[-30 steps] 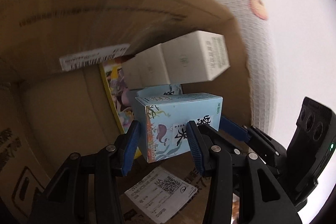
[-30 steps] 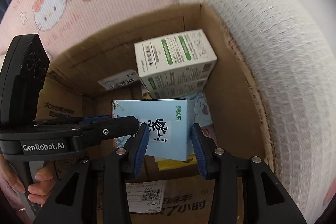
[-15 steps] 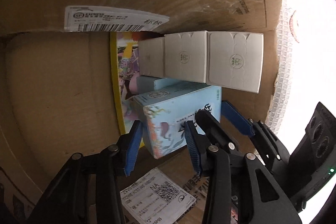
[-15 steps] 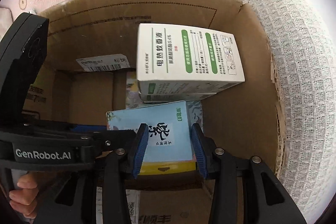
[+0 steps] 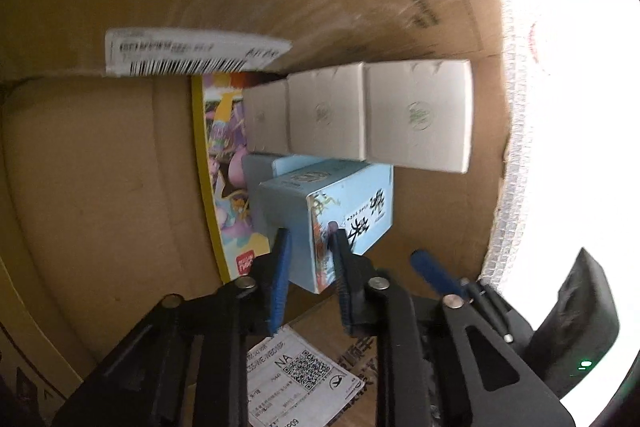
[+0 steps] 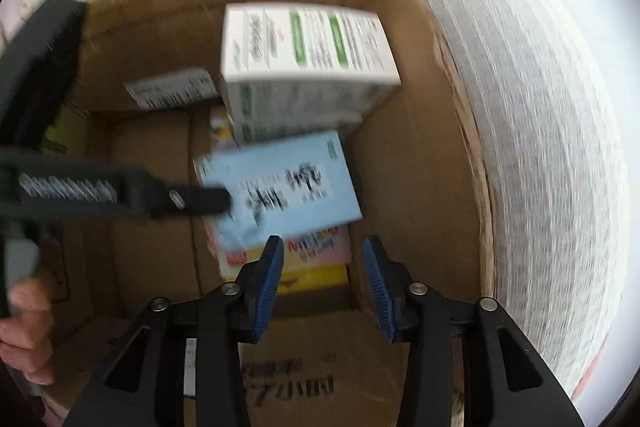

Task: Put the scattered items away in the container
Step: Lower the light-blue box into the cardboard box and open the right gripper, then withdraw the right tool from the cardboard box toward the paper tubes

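A light blue box (image 5: 320,227) with black lettering lies inside the cardboard box (image 5: 100,167), on a colourful yellow-edged pack (image 5: 224,187). My left gripper (image 5: 308,255) is shut on the blue box's near corner. In the right wrist view the blue box (image 6: 280,187) lies flat, with the left gripper's finger on its left edge. My right gripper (image 6: 324,267) is open and empty, drawn back just short of the blue box. White boxes (image 5: 360,115) with green print (image 6: 304,59) are stacked behind it.
The cardboard box walls (image 6: 416,167) close in on all sides. A barcode label (image 5: 192,53) sits on the far wall and a QR label (image 5: 304,375) on the near flap. A white quilted blanket (image 6: 540,147) lies to the right of the box.
My right gripper has let go of the blue box, opened and pulled back. The blue box has dropped lower onto the colourful pack, and my left gripper has closed narrower on its corner.
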The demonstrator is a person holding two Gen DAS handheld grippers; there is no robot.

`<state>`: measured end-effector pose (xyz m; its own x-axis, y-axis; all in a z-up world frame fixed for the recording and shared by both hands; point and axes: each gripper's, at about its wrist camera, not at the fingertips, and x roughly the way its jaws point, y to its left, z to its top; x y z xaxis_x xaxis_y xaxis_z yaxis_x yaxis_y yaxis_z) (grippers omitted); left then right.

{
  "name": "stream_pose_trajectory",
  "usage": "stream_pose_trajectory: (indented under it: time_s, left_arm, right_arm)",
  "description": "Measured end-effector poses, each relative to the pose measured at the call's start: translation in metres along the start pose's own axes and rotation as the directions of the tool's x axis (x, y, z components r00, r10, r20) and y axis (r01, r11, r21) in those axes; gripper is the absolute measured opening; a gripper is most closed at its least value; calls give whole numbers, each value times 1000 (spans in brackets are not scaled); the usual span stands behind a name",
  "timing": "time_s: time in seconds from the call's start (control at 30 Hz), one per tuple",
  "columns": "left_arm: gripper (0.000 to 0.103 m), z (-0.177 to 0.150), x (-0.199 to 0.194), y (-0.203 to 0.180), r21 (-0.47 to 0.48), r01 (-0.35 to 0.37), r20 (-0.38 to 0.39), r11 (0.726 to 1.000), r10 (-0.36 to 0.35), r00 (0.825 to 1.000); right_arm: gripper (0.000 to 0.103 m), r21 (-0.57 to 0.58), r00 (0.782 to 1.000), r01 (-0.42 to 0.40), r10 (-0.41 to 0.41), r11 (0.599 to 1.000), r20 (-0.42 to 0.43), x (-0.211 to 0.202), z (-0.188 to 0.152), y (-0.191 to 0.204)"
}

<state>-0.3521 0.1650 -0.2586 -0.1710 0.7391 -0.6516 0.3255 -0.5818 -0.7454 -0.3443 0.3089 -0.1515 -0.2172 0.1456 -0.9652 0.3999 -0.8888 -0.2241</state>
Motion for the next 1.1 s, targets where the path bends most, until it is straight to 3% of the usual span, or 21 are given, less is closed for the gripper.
stream_pose_trajectory:
  time_s: [0.07,0.63,0.9,1.0,1.03,1.07,1.1]
  left_arm:
    - [17,-1,-3,-3,17,12,16,1000,-12,1000]
    - [17,4,5,-6,-4,17,38,1000,-17,999]
    - [17,-1,4,-10,-13,14,0,1000,-14,1000]
    - [30,-3,-6,-15,8,-11,53,1000,11,999]
    - [42,-5,-11,-18,21,-25,79,999,23,997]
    - [47,-5,-14,-20,27,-36,91,999,33,995]
    - [47,-7,-18,-22,31,-45,104,998,42,994]
  right_arm:
    - [32,15,1000,-10,10,1000,-18,5,-3,1]
    - [31,51,997,-43,46,998,-63,28,11,-1]
    - [29,14,996,32,-31,999,-81,26,13,9]
    - [29,20,995,59,-57,998,-84,19,9,10]
    - [30,23,995,63,-60,998,-84,16,8,10]
    - [30,27,995,63,-60,998,-84,12,6,11]
    - [30,31,995,63,-60,998,-82,7,4,11]
